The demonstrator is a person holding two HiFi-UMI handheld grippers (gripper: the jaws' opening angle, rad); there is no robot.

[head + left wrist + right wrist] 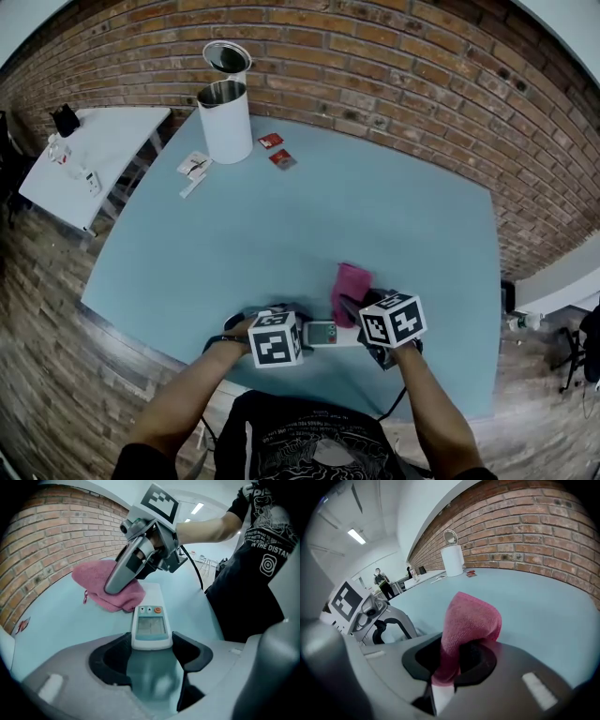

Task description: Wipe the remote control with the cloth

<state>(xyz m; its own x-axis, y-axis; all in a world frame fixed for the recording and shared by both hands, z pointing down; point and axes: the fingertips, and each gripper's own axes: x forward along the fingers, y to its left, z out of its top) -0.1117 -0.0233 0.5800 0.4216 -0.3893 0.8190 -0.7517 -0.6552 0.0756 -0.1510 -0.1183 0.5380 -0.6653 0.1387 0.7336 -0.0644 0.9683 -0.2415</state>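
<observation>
A white remote control (pixel 321 333) with a small screen lies near the table's front edge. My left gripper (pixel 292 332) is shut on its near end; in the left gripper view the remote control (pixel 150 625) sits between the black pads (pixel 121 644) of the left gripper (pixel 152 643). A pink cloth (pixel 351 289) lies just beyond the remote. My right gripper (pixel 457 660) is shut on a fold of the pink cloth (pixel 471 618). From the left gripper view, the right gripper (pixel 123 576) presses the pink cloth (pixel 110 592) down at the remote's far end.
A white cylindrical bin (pixel 225 117) with its lid up stands at the far side of the blue table (pixel 375 216). Red cards (pixel 277 150) and white papers (pixel 194 167) lie near it. A brick wall (pixel 394 66) runs behind; a white side table (pixel 94 155) stands left.
</observation>
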